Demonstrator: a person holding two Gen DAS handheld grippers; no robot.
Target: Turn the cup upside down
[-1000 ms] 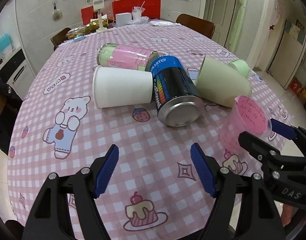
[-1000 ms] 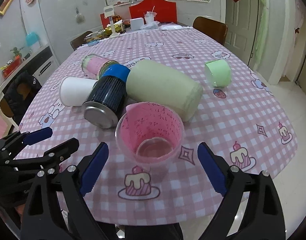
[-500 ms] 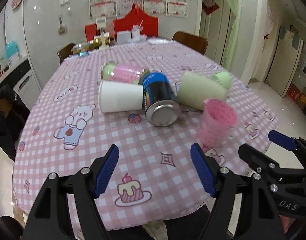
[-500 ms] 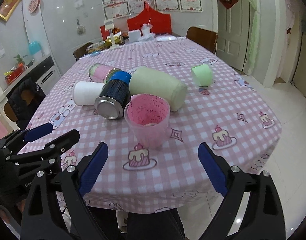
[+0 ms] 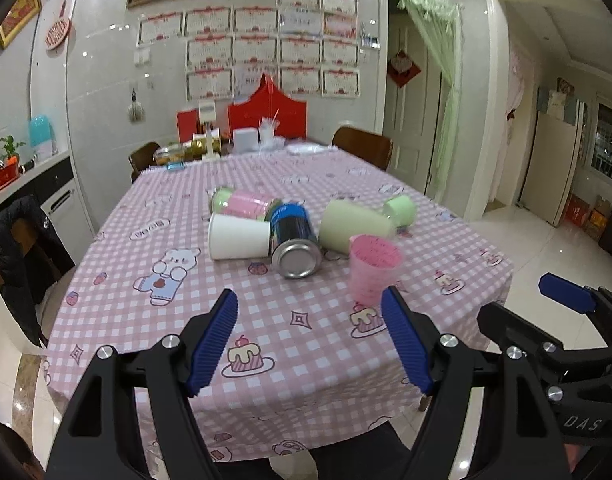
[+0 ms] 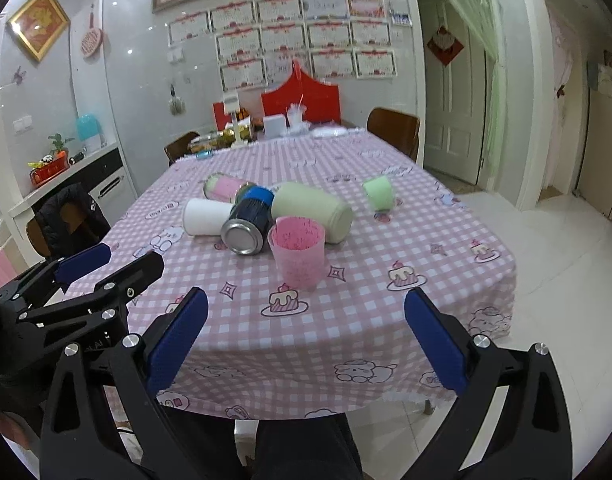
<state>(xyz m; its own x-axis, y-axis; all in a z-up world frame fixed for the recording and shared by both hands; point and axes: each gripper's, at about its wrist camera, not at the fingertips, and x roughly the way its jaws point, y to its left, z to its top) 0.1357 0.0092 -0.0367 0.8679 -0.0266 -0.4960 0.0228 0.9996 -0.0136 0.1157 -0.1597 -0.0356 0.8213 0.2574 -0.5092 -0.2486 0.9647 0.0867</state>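
A translucent pink cup (image 5: 372,270) (image 6: 298,252) stands upright, mouth up, near the front of the pink checked table (image 5: 266,336) (image 6: 366,312). My left gripper (image 5: 310,344) is open and empty, held back from the table's front edge, left of the cup. My right gripper (image 6: 306,344) is open and empty, also back from the edge, with the cup ahead between its fingers' lines. The right gripper shows at the right of the left wrist view (image 5: 546,320); the left gripper shows at the left of the right wrist view (image 6: 90,276).
Behind the pink cup lie a white cup (image 5: 238,237), a blue-black can (image 5: 294,236), a large pale green cup (image 5: 354,226), a small green cup (image 5: 402,209) and a pink-green jar (image 5: 242,202). Chairs stand around the table; clutter sits at its far end.
Both grippers have pulled back and up from the table, so the cups look smaller and farther. The pink cup stays upright in place. Both grippers stay open.
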